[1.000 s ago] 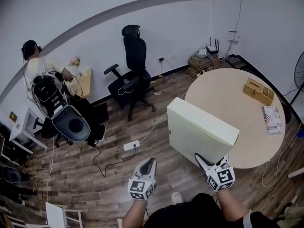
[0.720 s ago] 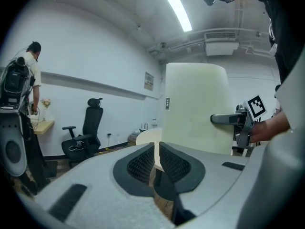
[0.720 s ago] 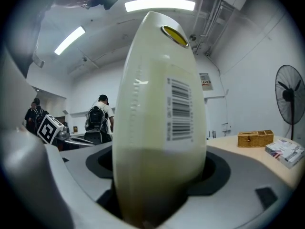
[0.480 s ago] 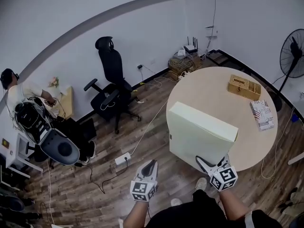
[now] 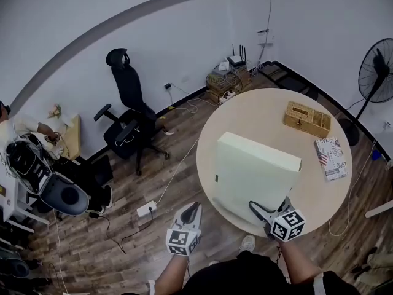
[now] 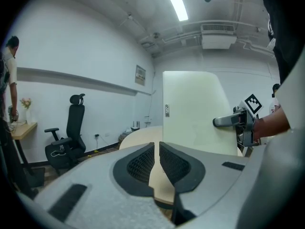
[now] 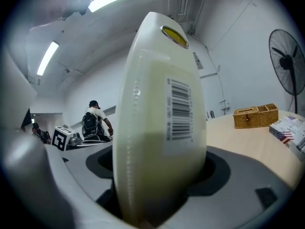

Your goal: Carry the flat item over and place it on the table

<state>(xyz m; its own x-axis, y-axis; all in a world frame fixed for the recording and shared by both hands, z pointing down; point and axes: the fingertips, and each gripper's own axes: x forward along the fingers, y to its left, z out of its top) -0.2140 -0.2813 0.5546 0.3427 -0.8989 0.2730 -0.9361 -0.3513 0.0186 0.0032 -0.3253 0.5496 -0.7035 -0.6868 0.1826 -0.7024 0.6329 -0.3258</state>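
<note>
1 ea: flat item (image 5: 255, 171), table (image 5: 264, 112), wicker box (image 5: 307, 118), black chair (image 5: 126, 112), fan (image 5: 376, 69).

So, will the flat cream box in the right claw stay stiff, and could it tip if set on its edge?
Probably stiff: the flat cream box stands straight though the right claw grips only one edge. Likely light for its size: one claw carries it. Set upright on the round table, its narrow edge would likely let it tip.
</note>
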